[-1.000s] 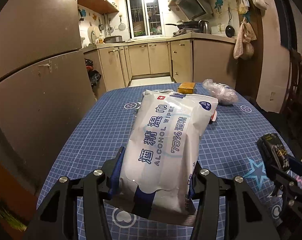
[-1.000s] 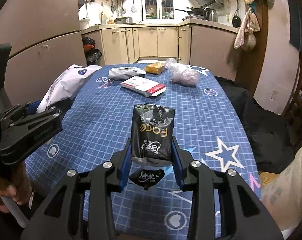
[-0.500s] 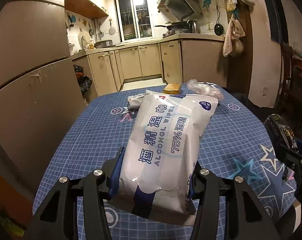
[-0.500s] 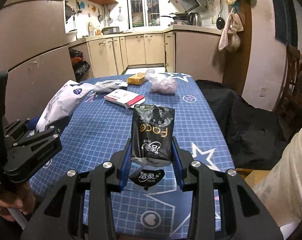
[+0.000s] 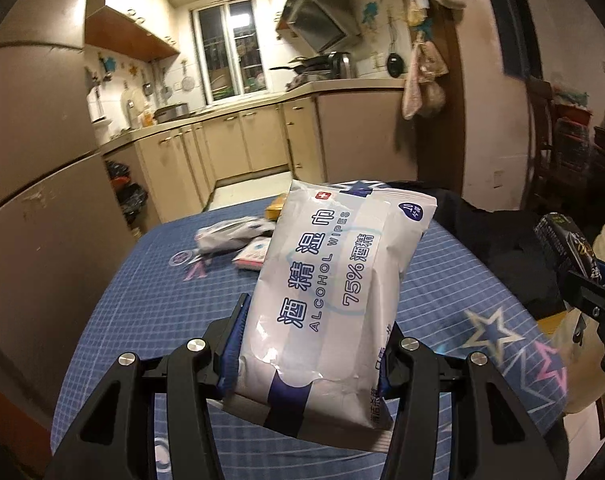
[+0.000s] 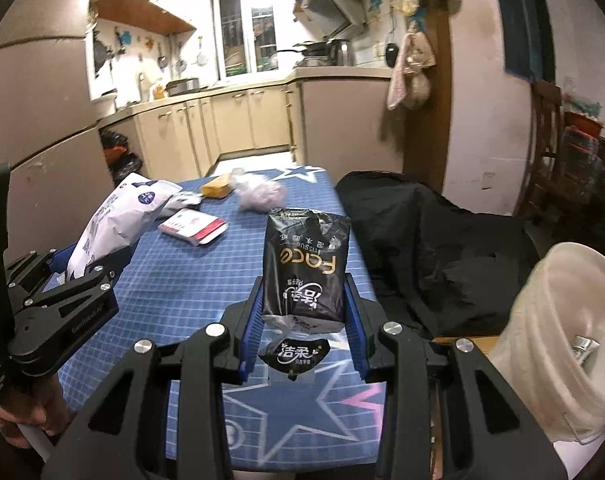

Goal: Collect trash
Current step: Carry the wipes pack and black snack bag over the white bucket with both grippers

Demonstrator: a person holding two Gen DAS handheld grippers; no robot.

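Both claws have pulled back and risen from the bench since a second ago; more ceiling now shows, and a white bin has come into view on the right.

Left wrist view: left claw (image 5: 308, 350) is clamped on the alcohol wipes pack (image 5: 334, 276), blue pads pressing its lower sides, pack held off the bench (image 5: 150, 312) and tilted up to the right. Bench wears a blue grid cloth with stars. Behind the pack lie a crumpled white wrapper (image 5: 230, 234), a red-and-white box (image 5: 252, 254) and a yellow box (image 5: 276, 210), partly hidden and blurred. Right claw with its black pack shows at the right edge (image 5: 568, 252).

Right wrist view: right claw (image 6: 304, 316) is closed on the black face tissue pack (image 6: 306, 268), gripped at its lower half, upright, printing upside down, held above the near end of the bench (image 6: 182, 280). Left claw (image 6: 94, 264) at left, with the alcohol wipes pack (image 6: 118, 220) in its grip. On the far bench: red-and-white box (image 6: 192, 226), yellow box (image 6: 216, 188), clear plastic bag (image 6: 260, 194) with pinkish contents. White bin (image 6: 558, 344) stands off the bench's right side, near the right claw, some metal object inside. Dark cloth (image 6: 422, 240) drapes beyond the bench's right edge.
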